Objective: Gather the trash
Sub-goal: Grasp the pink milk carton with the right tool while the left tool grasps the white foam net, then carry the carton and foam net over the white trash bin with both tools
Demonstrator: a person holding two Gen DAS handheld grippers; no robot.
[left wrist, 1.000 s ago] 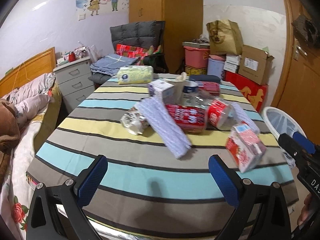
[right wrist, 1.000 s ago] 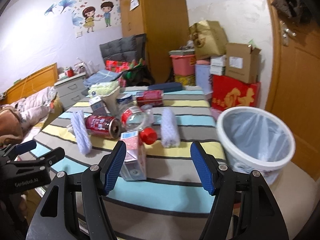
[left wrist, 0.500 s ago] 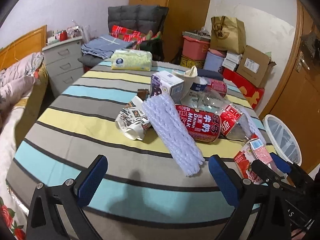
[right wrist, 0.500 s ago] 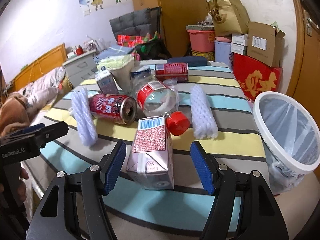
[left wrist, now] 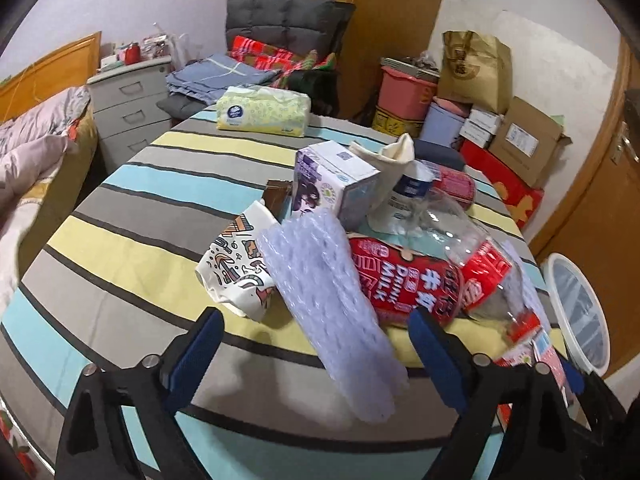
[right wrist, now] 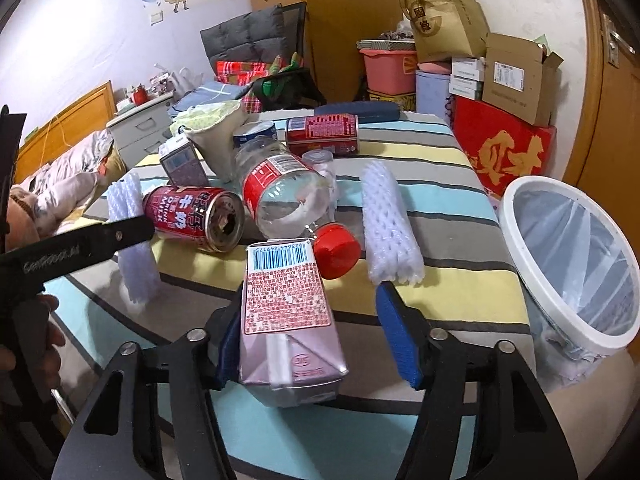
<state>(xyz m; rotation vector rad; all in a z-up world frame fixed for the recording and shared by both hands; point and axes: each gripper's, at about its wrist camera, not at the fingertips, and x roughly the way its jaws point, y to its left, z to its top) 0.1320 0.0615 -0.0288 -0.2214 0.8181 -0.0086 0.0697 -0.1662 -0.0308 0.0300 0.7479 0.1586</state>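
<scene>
My right gripper (right wrist: 316,340) is closing around the milk carton (right wrist: 286,304), which lies lengthwise between its jaws, barcode end pointing away, the right pad not yet touching. My left gripper (left wrist: 316,354) closes, still unpressed, astride the foam sleeve (left wrist: 328,312), which runs diagonally away-left. Ahead crowd the red can (left wrist: 404,280) and bottle (right wrist: 280,192); the bin (right wrist: 576,264) stands to the right.

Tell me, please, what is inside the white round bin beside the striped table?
The white round bin holds a thin translucent plastic liner, and no trash shows on the visible part. Its bottom is hidden by the near rim.

Matt striped cloth on table (right wrist: 452,276); glossy red metal can (right wrist: 192,218); clear plastic bottle (right wrist: 288,196); shiny foil-faced paper carton (right wrist: 290,320); white foam net sleeve (right wrist: 390,228); bubbly plastic wrap (left wrist: 324,300); smooth white plastic bin (right wrist: 560,264).
</scene>
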